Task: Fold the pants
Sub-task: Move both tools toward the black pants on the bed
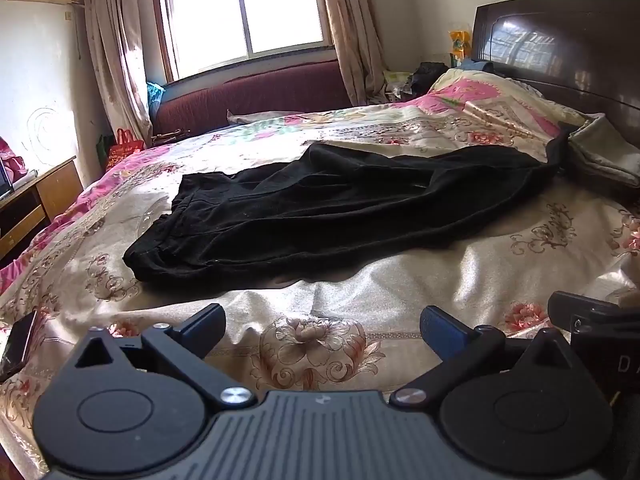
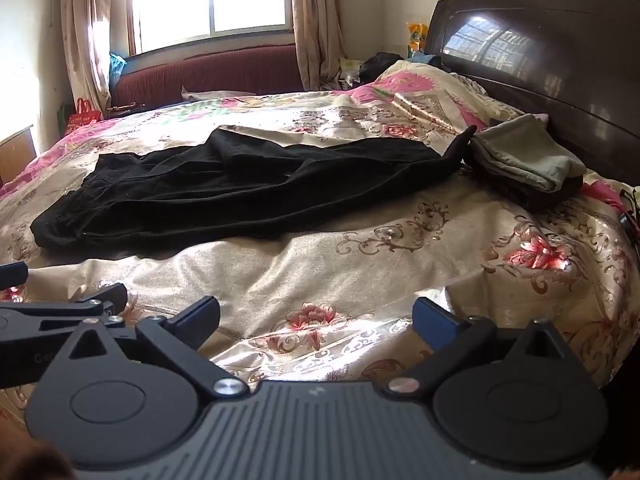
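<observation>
Black pants (image 1: 320, 204) lie spread and rumpled across the floral bedspread (image 1: 400, 280), waistband to the left, legs running right toward the headboard. They also show in the right wrist view (image 2: 240, 192). My left gripper (image 1: 322, 328) is open and empty, held above the bedspread near its front edge, short of the pants. My right gripper (image 2: 316, 318) is open and empty, likewise short of the pants and just right of the left gripper. Part of the right gripper shows at the right edge of the left wrist view (image 1: 592, 320).
A stack of folded clothes (image 2: 524, 160) lies by the dark headboard (image 2: 560, 60), touching the pants' leg end. A phone (image 1: 18, 344) lies on the bedspread at the left. A maroon sofa (image 1: 248, 92) stands under the window. A wooden cabinet (image 1: 36, 200) stands left of the bed.
</observation>
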`<state>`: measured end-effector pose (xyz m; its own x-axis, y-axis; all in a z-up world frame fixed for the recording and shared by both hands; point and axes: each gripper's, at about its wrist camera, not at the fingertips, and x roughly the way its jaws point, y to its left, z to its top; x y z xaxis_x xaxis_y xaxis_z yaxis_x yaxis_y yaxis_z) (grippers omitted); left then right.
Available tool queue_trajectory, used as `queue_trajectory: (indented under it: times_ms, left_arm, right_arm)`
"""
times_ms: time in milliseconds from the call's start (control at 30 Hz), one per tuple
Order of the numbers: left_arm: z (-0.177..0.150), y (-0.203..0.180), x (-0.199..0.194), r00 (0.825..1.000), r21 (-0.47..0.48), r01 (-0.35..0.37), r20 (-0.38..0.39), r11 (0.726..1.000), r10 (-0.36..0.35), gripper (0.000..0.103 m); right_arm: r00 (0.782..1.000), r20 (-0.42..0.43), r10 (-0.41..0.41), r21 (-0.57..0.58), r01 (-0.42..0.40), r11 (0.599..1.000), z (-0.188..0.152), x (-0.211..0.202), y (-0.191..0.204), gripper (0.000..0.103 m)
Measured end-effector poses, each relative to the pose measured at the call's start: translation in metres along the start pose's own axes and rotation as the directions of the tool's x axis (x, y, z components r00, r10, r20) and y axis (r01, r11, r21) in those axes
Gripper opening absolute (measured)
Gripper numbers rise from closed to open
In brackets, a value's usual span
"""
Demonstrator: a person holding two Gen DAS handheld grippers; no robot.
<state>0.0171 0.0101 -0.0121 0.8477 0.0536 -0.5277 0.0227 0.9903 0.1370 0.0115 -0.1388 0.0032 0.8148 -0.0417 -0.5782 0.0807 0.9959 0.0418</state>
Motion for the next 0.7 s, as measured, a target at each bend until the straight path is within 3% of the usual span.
queue_trajectory:
  times_ms: [700]
  left_arm:
    - [0.0,0.009,0.013,0.999,-0.041,0.018,-0.031,0.999,-0.02,0.103]
  right_arm:
    - [1.0,-0.018,-0.008,-0.041,0.007,0.999,-0.002,0.012,0.008,0.102]
